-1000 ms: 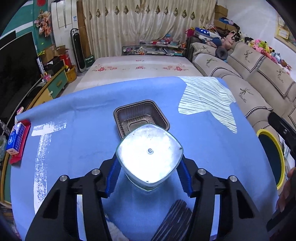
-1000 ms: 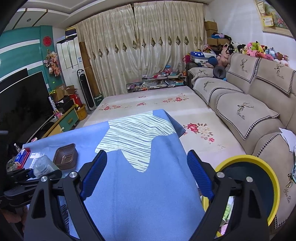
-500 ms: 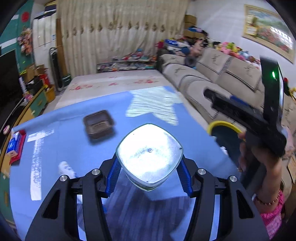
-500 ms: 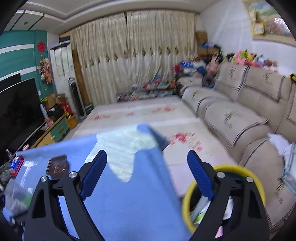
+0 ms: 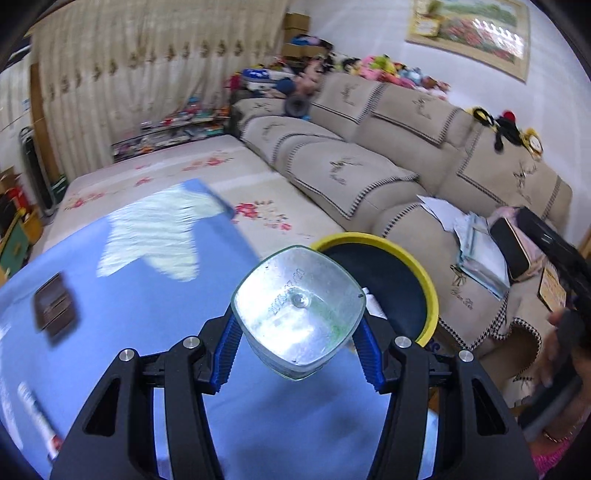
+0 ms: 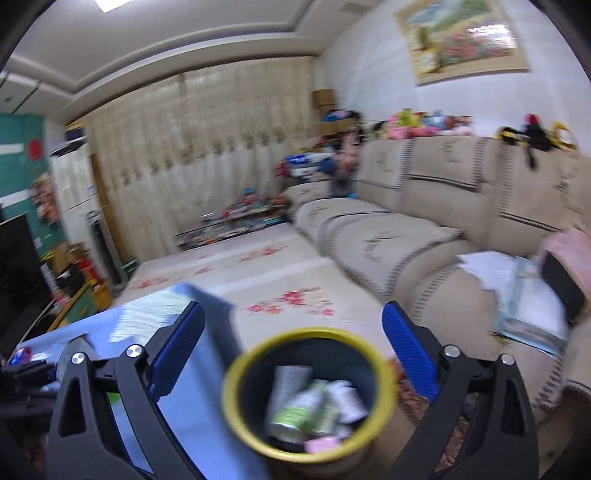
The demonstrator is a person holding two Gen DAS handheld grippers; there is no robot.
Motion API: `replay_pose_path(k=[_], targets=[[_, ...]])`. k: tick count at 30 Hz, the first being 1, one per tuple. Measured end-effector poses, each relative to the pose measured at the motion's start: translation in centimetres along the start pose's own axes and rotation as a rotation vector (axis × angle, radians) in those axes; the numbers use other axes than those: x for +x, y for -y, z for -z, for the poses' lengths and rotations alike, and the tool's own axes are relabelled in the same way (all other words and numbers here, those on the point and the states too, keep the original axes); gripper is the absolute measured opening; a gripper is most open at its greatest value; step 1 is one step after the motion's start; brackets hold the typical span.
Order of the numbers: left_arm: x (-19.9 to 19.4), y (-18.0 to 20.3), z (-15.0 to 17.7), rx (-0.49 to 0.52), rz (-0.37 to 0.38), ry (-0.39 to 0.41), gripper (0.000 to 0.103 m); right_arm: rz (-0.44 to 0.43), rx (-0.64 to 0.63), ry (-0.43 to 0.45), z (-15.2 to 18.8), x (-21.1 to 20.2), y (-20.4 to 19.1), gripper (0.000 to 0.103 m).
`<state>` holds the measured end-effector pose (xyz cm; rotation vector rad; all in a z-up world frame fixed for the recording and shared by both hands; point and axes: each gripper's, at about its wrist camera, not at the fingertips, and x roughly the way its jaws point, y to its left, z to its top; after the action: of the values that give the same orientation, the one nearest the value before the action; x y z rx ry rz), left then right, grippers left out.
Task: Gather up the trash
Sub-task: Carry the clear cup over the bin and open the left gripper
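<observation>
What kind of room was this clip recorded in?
Most likely a home living room: a long beige sofa lined with plush toys, floor-length curtains on the far wall, and a framed picture hung above the sofa.

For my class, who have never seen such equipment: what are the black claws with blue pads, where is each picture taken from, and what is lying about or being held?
There is no robot here. A person holds a hand-operated gripper in each hand, each with a wide-angle camera looking along its two fingers. In the left camera's picture, the left gripper is clamped on a clear plastic cup, seen bottom-first, beside a yellow-rimmed bin. A small brown tray lies on the blue tablecloth. In the right camera's picture, the right gripper holds nothing; its jaws have just opened wider above the bin, which already holds rubbish.
</observation>
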<state>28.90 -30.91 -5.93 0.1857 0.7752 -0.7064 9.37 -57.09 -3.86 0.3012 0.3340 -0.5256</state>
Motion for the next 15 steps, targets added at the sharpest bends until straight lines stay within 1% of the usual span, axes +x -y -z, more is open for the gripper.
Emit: replay_pose_path(k=[4, 6, 11, 15], targets=[[4.6, 3.0, -1.7, 0.027, 0.044, -0.064, 0.055, 0.035, 0.019, -0.004, 0.5, -0.4, 2.9, 0.093], [7.4, 4.5, -2.5, 0.035, 0.057, -0.106, 0.055, 0.038, 0.030, 0.000, 0.7, -0.5, 3.7, 0.093], [13.6, 7.5, -3.5, 0.045, 0.096, -0.219, 0.055, 0.067, 0.051, 0.011, 0.7, -0.6, 5.4, 0.093], [17.3, 8.9, -3.7, 0.039, 0.102, -0.256, 0.056, 0.108, 0.065, 0.029, 0.6, -0.8, 6.6, 0.093]])
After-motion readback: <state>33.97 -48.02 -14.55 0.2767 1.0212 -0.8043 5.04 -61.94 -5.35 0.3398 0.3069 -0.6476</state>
